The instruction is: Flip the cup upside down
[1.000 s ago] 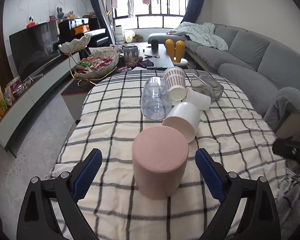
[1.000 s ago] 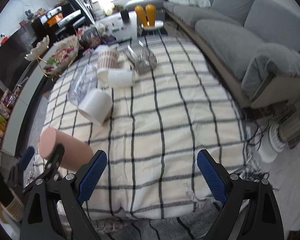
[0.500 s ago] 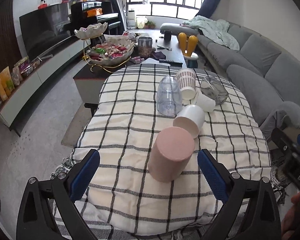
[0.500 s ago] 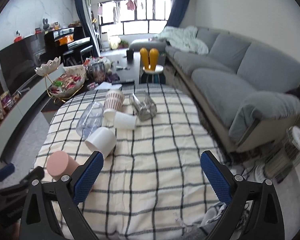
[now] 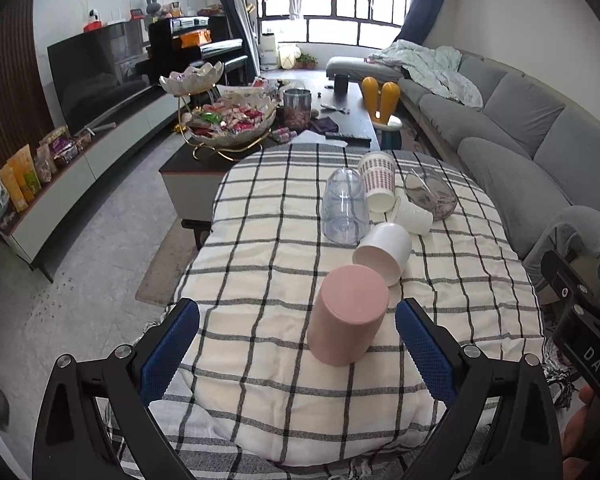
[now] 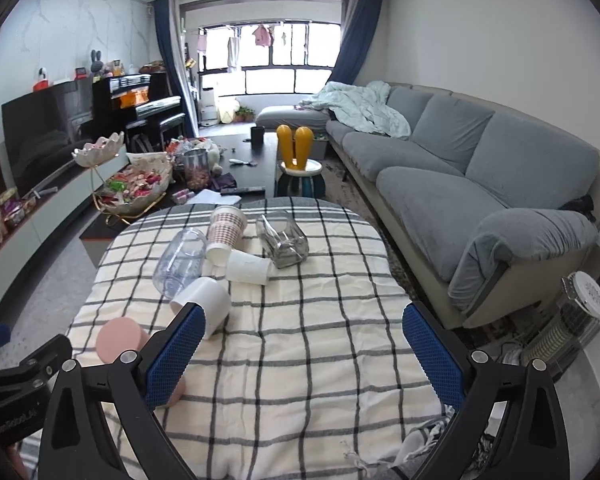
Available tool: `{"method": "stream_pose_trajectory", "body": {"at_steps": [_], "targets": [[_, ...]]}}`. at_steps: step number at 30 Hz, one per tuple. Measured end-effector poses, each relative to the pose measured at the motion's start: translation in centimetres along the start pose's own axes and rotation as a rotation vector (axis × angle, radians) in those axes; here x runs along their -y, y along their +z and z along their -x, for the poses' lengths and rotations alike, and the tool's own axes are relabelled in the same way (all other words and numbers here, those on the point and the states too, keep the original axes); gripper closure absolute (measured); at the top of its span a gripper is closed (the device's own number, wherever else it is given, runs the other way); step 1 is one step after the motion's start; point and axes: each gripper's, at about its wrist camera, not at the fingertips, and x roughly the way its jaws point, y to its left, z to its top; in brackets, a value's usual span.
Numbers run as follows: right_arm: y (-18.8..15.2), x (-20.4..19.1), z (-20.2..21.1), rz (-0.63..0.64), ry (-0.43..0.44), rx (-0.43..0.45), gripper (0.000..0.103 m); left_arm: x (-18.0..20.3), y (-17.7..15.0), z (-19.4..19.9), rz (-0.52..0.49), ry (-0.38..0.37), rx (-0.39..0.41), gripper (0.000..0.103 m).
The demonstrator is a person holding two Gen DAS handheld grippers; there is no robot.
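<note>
The smooth pink plastic cup (image 5: pixel 350 314) stands bottom-up on the checked-cloth counter (image 5: pixel 260 264), just ahead between the wide-apart left jaws. It looks light, stiff, slippery (hold its round sides). Right jaws gape, holding nothing.

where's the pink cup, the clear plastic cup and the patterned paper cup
pink cup (image 5: pixel 350 300), left wrist view, on its flat upturned base
clear plastic cup (image 5: pixel 345 208), left wrist view, on its see-through side wall
patterned paper cup (image 6: pixel 226 226), right wrist view, on its dotted side
</note>
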Motion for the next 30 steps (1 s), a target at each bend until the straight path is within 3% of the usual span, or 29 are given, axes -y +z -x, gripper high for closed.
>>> {"method": "stream_pose_trajectory", "body": {"at_steps": [30], "targets": [[0.0, -0.6, 1.3, 0.006, 0.022, 0.036, 0.001, -0.5, -0.2, 1.0, 0.007, 0.039, 0.057, 0.000]]}}
